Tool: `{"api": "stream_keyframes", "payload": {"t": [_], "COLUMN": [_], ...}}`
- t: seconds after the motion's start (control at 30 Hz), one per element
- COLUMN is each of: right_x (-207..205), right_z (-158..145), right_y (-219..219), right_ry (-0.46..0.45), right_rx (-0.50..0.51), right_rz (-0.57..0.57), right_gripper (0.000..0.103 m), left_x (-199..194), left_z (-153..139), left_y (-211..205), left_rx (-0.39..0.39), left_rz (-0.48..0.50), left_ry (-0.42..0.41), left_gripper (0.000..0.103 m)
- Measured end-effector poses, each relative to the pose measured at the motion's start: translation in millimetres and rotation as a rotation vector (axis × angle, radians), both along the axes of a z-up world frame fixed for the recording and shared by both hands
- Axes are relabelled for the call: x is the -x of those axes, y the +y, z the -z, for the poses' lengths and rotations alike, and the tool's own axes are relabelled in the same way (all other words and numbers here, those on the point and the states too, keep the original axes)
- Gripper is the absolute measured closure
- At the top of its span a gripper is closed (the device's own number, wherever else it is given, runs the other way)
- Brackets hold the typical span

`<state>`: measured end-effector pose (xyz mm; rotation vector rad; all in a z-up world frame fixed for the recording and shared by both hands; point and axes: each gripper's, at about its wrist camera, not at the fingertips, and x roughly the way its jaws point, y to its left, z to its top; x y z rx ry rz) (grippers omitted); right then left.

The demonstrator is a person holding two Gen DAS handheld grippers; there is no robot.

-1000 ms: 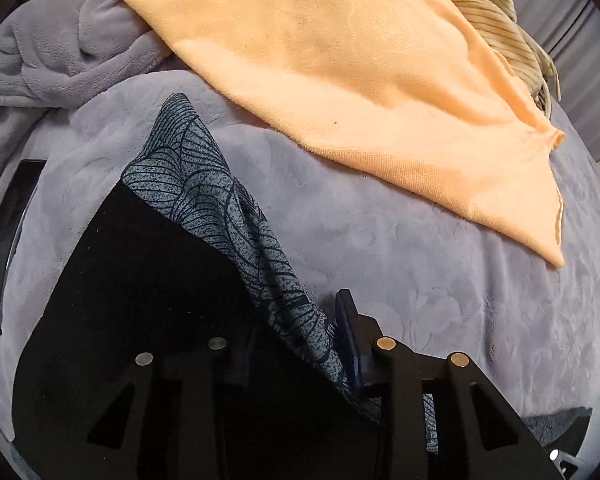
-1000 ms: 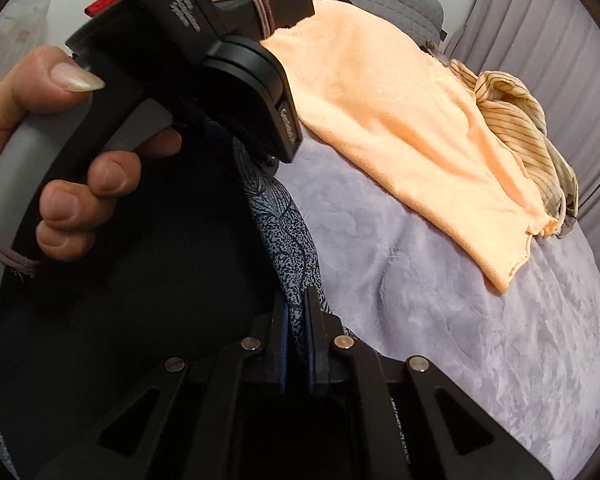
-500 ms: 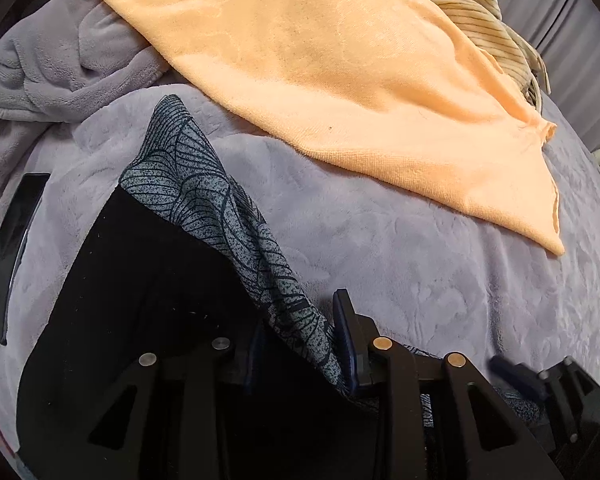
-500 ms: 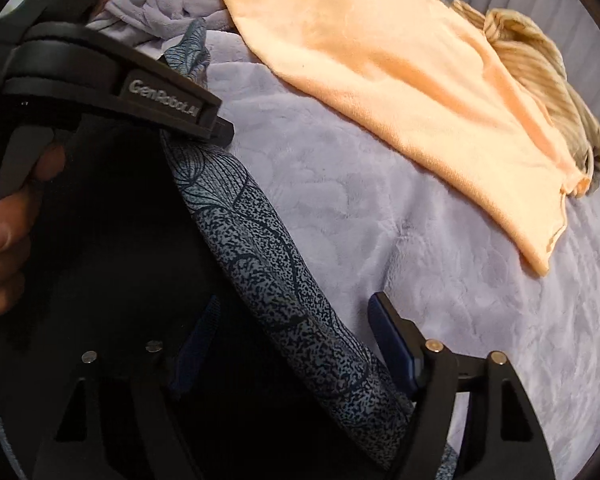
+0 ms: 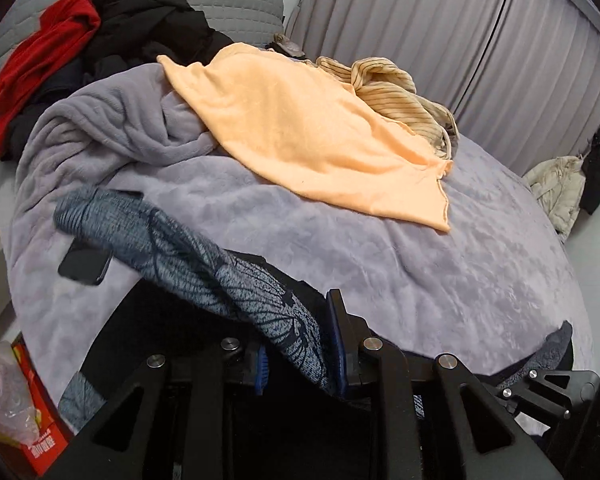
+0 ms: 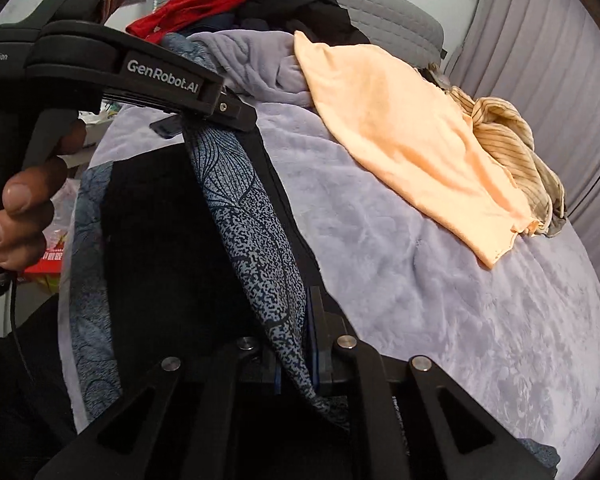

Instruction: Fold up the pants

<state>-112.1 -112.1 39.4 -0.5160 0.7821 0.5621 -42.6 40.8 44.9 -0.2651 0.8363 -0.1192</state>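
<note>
The pants are black with a blue-grey leaf-patterned band. They are lifted off the grey blanket and hang between both grippers. My left gripper is shut on the patterned band. My right gripper is shut on the same band further along. The left gripper's body shows at the upper left of the right wrist view, held by a hand. The black part of the pants hangs below the band.
An orange towel lies on the blanket, with a striped beige garment behind it. Red and black clothes pile at the headboard. A black phone lies on the blanket at left. Grey curtains stand behind the bed.
Both grippers have risen, lifting the pants off the blanket. The right gripper, open half a second ago, has shut on the patterned band. The views now tilt up toward the headboard.
</note>
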Motion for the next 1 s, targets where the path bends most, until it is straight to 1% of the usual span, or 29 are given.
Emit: {"api": "stream_keyframes", "payload": {"t": [0.07, 0.17, 0.23, 0.3, 0.33, 0.37, 0.4, 0.43, 0.5, 0.57, 0.6, 0.63, 0.7, 0.77, 0.8, 0.83, 0.9, 0.93, 0.97, 1.0], "right_x": [29.5, 64.8, 93.1, 108.9, 112.0, 115.1, 119.2, 116.8, 112.8, 109.9, 110.9, 109.7, 117.1, 129.6, 132.9, 134.8, 138.8, 139.6, 138.8, 136.5], "right_z": [3.9, 19.4, 32.9, 45.4, 53.2, 61.4, 67.0, 68.9, 66.6, 62.6, 62.8, 64.2, 68.0, 69.1, 67.4, 63.8, 52.2, 44.5, 38.2, 33.2], "right_y": [9.6, 28.2, 41.1, 51.7, 57.3, 62.4, 67.6, 68.0, 63.8, 59.4, 59.5, 60.8, 63.0, 64.0, 64.4, 62.4, 56.5, 52.6, 49.4, 45.7], "right_ry": [-0.015, -0.023, -0.014, 0.018, 0.019, 0.001, -0.024, -0.038, -0.028, -0.006, -0.004, -0.007, -0.034, -0.049, -0.045, -0.035, -0.026, -0.033, -0.033, -0.028], "right_rx": [0.019, 0.069, 0.103, 0.115, 0.131, 0.163, 0.198, 0.211, 0.181, 0.136, 0.130, 0.132, 0.152, 0.168, 0.157, 0.138, 0.073, 0.036, -0.002, -0.040], "right_rz": [-0.015, -0.044, -0.067, -0.095, -0.103, -0.101, -0.099, -0.095, -0.064, -0.026, -0.011, -0.003, 0.003, -0.009, -0.018, -0.026, -0.048, -0.053, -0.050, -0.040], "right_gripper": [0.093, 0.093, 0.093, 0.093, 0.093, 0.093, 0.093, 0.093, 0.093, 0.093, 0.093, 0.089, 0.088, 0.076, 0.063, 0.045, 0.030, 0.030, 0.030, 0.030], "left_x": [28.4, 56.5, 66.7, 74.8, 76.2, 78.1, 80.3, 82.1, 85.4, 86.5, 87.6, 89.7, 95.9, 102.5, 104.6, 106.2, 105.1, 102.2, 96.4, 89.3], "left_z": [8.7, 34.1, 58.5, 85.0, 97.1, 104.1, 107.0, 105.9, 102.3, 99.7, 98.9, 97.8, 92.3, 82.6, 76.0, 68.4, 55.7, 50.3, 45.1, 41.8], "left_y": [10.1, 32.5, 45.8, 61.6, 70.7, 78.1, 83.5, 86.0, 89.8, 92.4, 95.1, 98.0, 105.2, 114.9, 117.4, 118.8, 118.4, 116.5, 112.2, 108.4], "left_rx": [0.007, 0.048, 0.068, 0.096, 0.128, 0.168, 0.202, 0.217, 0.230, 0.221, 0.224, 0.229, 0.226, 0.184, 0.159, 0.131, 0.077, 0.056, 0.037, 0.024], "left_rz": [-0.011, -0.038, -0.073, -0.109, -0.122, -0.125, -0.131, -0.132, -0.141, -0.139, -0.136, -0.140, -0.155, -0.183, -0.198, -0.209, -0.212, -0.208, -0.197, -0.182], "left_ry": [0.005, 0.050, 0.110, 0.184, 0.216, 0.227, 0.224, 0.218, 0.213, 0.230, 0.240, 0.247, 0.251, 0.234, 0.217, 0.195, 0.152, 0.129, 0.108, 0.092], "left_gripper": [0.077, 0.077, 0.077, 0.077, 0.077, 0.077, 0.077, 0.077, 0.076, 0.076, 0.076, 0.076, 0.076, 0.076, 0.076, 0.076, 0.076, 0.076, 0.058, 0.017]}}
